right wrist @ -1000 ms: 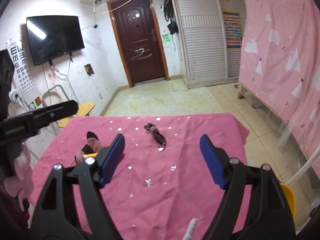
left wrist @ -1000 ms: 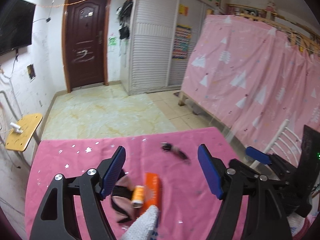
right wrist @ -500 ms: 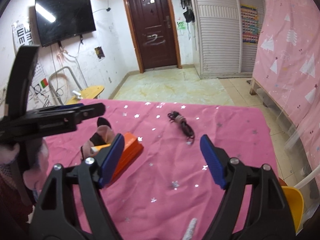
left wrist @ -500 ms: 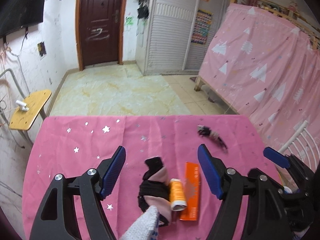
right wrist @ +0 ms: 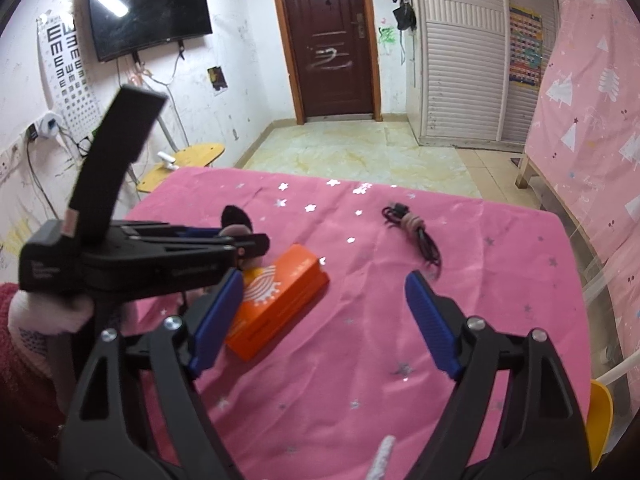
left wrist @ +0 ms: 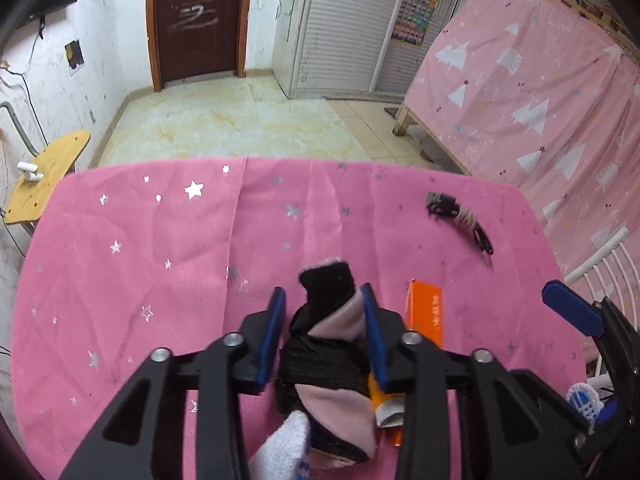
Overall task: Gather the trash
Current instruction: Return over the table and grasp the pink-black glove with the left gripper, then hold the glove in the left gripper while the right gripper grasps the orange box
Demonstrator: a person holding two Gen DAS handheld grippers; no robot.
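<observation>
A black and pink sock (left wrist: 332, 332) lies on the pink starred tablecloth (left wrist: 160, 248). My left gripper (left wrist: 323, 332) has closed its blue pads around the sock. An orange tube (left wrist: 386, 408) lies under the sock's right side, next to an orange box (left wrist: 426, 312). The box also shows in the right wrist view (right wrist: 276, 296). My right gripper (right wrist: 324, 320) is open and empty, just right of the box and above the cloth. A coiled black cable (right wrist: 414, 232) lies further back; it also shows in the left wrist view (left wrist: 460, 220).
A yellow stool (left wrist: 44, 168) stands left of the table. A pink curtained bed (left wrist: 540, 100) fills the right side. A white chair back (left wrist: 600, 264) and a yellow object (right wrist: 600, 416) sit at the table's right edge. Tiled floor lies beyond.
My left gripper has moved forward and down over the sock and its jaws have closed on it. My right gripper has moved closer to the orange box.
</observation>
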